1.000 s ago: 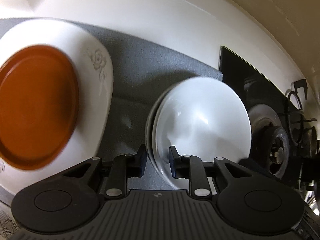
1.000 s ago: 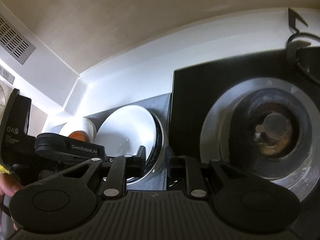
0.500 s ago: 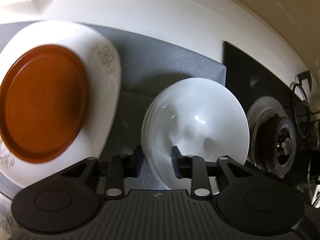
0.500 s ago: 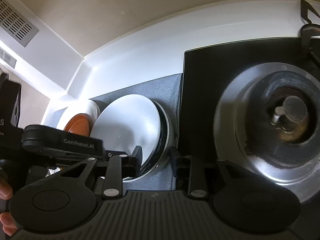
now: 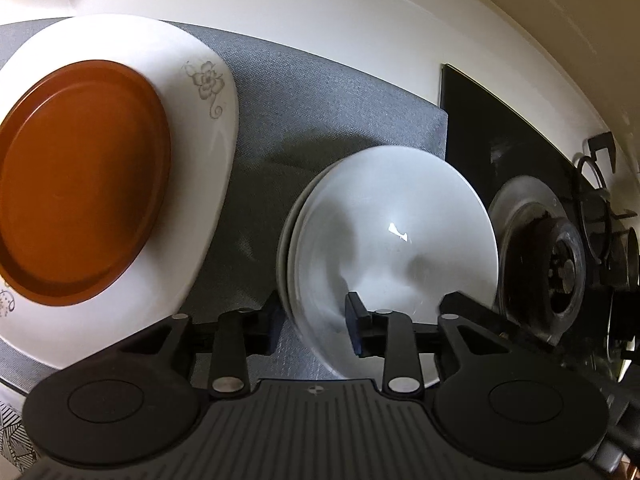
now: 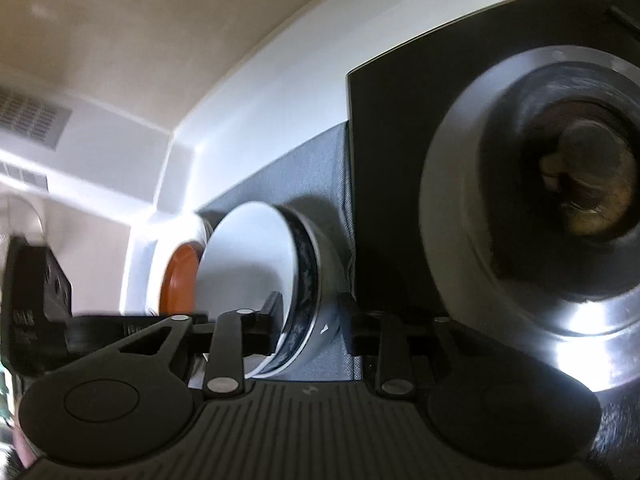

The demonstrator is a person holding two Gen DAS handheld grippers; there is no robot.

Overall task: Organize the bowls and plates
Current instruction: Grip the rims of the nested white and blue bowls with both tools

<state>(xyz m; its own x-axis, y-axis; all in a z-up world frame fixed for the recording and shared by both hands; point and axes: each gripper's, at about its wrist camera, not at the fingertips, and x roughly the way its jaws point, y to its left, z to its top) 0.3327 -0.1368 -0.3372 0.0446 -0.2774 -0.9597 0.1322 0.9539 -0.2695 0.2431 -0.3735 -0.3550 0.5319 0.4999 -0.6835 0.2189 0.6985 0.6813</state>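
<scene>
Nested white bowls (image 5: 394,248) on grey mat (image 5: 328,104), rim straddled by left gripper (image 5: 316,322) near edge and right gripper (image 6: 310,328) stove side; both fingers opening, releasing, pads off rim.

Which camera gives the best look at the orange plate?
The left wrist view: the orange plate shows almost whole, face-on, resting on the flowered white plate. In the right wrist view only a blurred sliver of it peeks out behind the stacked bowls.

Bowls (image 5: 396,240) sit between plates (image 5: 120,184) and burner (image 5: 560,264).
</scene>
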